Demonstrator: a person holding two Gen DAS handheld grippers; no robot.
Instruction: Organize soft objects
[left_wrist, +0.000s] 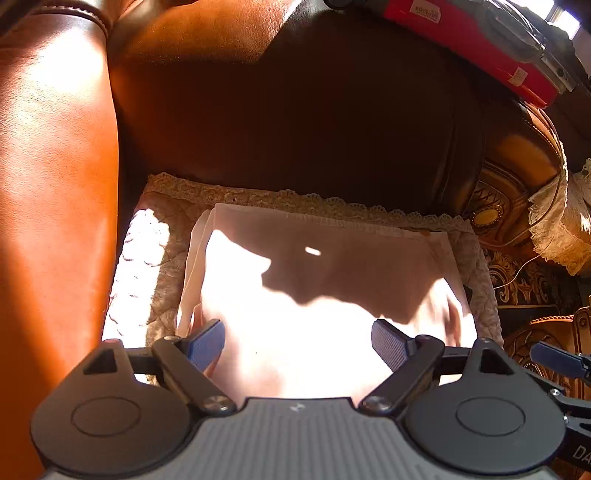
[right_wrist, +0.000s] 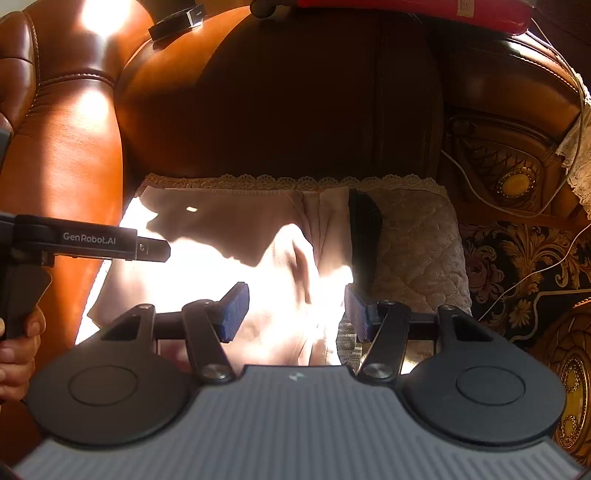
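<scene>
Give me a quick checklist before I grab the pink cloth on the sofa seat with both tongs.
1. Left tongs open: ok, nothing between the pads.
2. Right tongs open: ok, also empty.
3. Pink cloth lying on the lace-edged quilted seat cover: ok.
4. Cloth edges visible for gripping: cannot tell, sun glare washes out the near part.
5. Dark item beside the cloth's folded edge, clear of the grab: cannot tell.
</scene>
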